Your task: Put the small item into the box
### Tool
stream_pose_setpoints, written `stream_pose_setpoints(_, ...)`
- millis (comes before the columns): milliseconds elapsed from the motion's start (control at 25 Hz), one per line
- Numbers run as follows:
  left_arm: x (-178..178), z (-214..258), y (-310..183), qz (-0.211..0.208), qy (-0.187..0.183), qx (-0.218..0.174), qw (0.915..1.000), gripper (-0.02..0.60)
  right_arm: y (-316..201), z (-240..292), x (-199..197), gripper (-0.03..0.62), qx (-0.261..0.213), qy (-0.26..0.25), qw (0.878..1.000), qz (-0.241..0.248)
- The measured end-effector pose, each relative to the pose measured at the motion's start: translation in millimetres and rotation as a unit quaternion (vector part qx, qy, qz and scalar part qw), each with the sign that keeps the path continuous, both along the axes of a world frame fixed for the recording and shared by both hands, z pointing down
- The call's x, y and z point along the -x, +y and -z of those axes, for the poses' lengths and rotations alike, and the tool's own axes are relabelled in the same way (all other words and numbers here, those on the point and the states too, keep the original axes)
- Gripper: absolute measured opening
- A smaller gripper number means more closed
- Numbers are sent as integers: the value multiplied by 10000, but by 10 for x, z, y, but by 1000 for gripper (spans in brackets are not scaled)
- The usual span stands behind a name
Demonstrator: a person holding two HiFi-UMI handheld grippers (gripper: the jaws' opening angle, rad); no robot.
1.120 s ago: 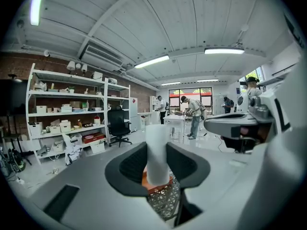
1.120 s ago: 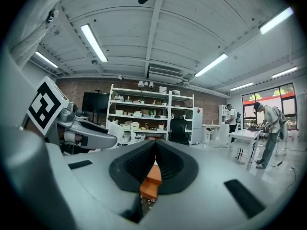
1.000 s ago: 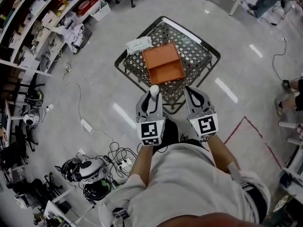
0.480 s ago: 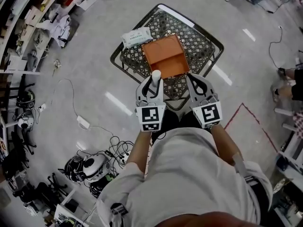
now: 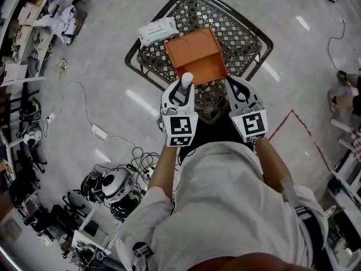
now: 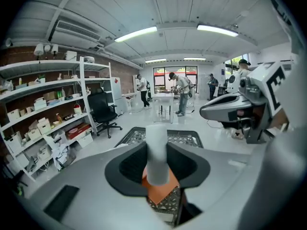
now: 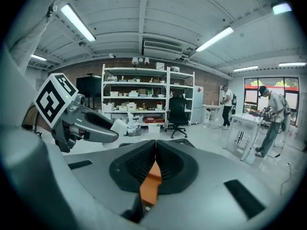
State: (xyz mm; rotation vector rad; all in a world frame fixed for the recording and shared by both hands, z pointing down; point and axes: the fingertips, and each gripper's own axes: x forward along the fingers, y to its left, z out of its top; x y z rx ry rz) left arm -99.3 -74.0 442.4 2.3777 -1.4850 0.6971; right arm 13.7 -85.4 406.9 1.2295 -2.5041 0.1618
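Observation:
An orange box (image 5: 197,55) lies open on a black mesh table (image 5: 237,35) in the head view. My left gripper (image 5: 183,86) is shut on a small white cylinder (image 5: 185,84), held upright just short of the box's near edge. In the left gripper view the cylinder (image 6: 156,153) stands between the jaws with the orange box (image 6: 160,193) below it. My right gripper (image 5: 236,88) is shut with nothing in it, beside the box's near right corner. Through its closed jaws a strip of the orange box (image 7: 151,186) shows.
A white packet (image 5: 157,30) lies on the mesh table left of the box. Cables and gear (image 5: 113,185) litter the floor at lower left. Shelving (image 5: 22,16) lines the far left. Red tape (image 5: 293,123) marks the floor at right. People stand far off by a white table (image 6: 165,99).
Both grippers and the cylinder have moved closer to the orange box; the table now sits higher in the head view. The left gripper still holds the cylinder.

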Motion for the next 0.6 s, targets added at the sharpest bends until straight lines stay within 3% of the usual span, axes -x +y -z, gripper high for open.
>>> stream_pose_setpoints(280, -10, -189, 5, -34, -787, 314, 9964, 130, -220, -374, -5, 5, 259, -93, 9992, 302)
stream_pose_setpoints(600, -88, -578, -38, -301, -1574, 789, 9839, 130, -238, -766, 22, 5, 677, -156, 9961, 552)
